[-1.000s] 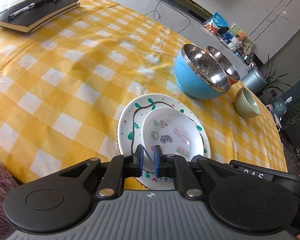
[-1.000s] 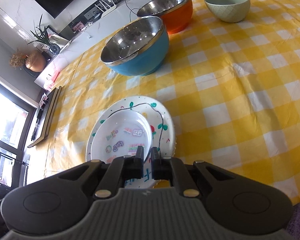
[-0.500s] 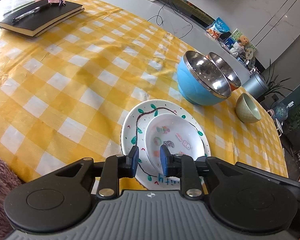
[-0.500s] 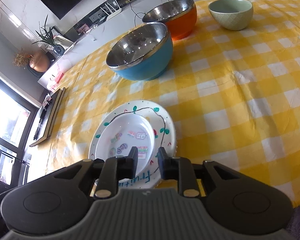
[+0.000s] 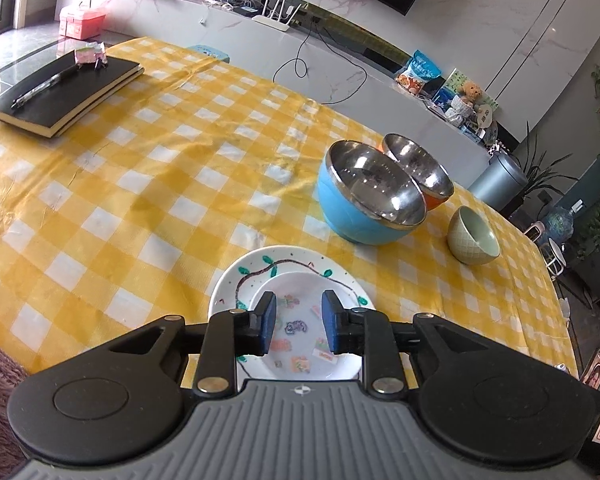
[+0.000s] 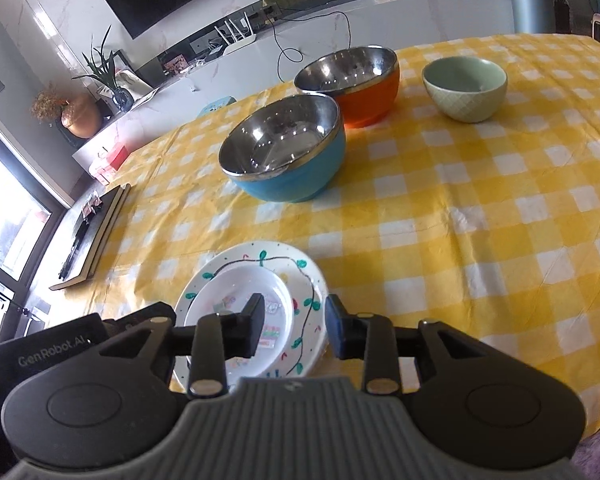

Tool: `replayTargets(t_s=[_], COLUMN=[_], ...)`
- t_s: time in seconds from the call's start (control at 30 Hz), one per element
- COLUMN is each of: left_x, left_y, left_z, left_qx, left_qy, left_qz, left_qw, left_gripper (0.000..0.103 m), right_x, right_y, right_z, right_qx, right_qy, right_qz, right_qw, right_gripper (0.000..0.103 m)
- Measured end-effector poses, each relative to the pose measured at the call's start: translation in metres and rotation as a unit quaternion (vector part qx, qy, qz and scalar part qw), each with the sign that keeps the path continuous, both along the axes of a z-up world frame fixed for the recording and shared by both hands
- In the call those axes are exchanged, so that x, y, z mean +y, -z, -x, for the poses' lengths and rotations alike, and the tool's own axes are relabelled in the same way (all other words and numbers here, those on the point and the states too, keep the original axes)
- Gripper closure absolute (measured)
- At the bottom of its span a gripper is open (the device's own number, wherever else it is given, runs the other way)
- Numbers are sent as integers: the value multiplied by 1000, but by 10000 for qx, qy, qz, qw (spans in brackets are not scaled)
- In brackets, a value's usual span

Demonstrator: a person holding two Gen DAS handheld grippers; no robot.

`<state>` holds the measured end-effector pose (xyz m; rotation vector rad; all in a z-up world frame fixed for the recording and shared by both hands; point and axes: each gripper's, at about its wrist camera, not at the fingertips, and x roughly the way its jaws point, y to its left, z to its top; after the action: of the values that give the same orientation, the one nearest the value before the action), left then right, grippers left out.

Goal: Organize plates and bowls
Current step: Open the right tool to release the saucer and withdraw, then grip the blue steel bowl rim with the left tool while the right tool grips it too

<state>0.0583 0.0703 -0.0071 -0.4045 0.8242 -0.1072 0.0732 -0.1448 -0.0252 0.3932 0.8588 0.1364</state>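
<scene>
A small white plate with stickers [image 5: 296,344] lies on a larger white plate with a painted vine [image 5: 236,284] near the table's front edge; both show in the right wrist view, small plate [image 6: 240,292] on large plate [image 6: 312,280]. My left gripper [image 5: 298,326] is open and empty above the small plate. My right gripper [image 6: 296,330] is open and empty above the plates' near rim. Further back stand a blue steel-lined bowl [image 5: 364,220] [image 6: 288,160], an orange steel-lined bowl [image 5: 420,172] [image 6: 364,84] and a small green bowl [image 5: 474,238] [image 6: 466,88].
A yellow checked tablecloth [image 5: 120,184] covers the table. A black notebook with a pen [image 5: 64,92] lies at the far left; it shows at the left edge of the right wrist view [image 6: 92,236]. A white counter with cables [image 5: 340,68] runs behind the table.
Both grippers have opened from nearly shut and drawn back and up from the stacked plates. The plates stay on the table.
</scene>
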Motion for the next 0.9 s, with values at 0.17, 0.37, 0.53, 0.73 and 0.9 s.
replayTargets(t_s=[0.17, 0.37, 0.53, 0.73, 0.9], left_x=[-16, -28, -36, -42, -44], left_y=[-18, -35, -41, -33, -17], left_z=[-15, -39, -62, -91, -116], left_qx=[-231, -408, -490, -412, -226], left_qy=[146, 153, 142, 125, 126], left_qz=[-162, -325, -454, -601, -695], left_qw=[9995, 9985, 9977, 9973, 9972], left_gripper=[58, 54, 52, 52, 51], right_x=[-15, -34, -43, -43, -42], right_y=[-19, -47, -53, -43, -26], right_z=[-14, -40, -67, -97, -119], right_qx=[-167, -507, -551, -393, -140], right_qy=[73, 230, 439, 507, 503], right_qz=[163, 380, 361, 376, 373], right_qw=[9997, 9977, 9969, 9972, 9979], right_gripper=[59, 48, 47, 47, 47])
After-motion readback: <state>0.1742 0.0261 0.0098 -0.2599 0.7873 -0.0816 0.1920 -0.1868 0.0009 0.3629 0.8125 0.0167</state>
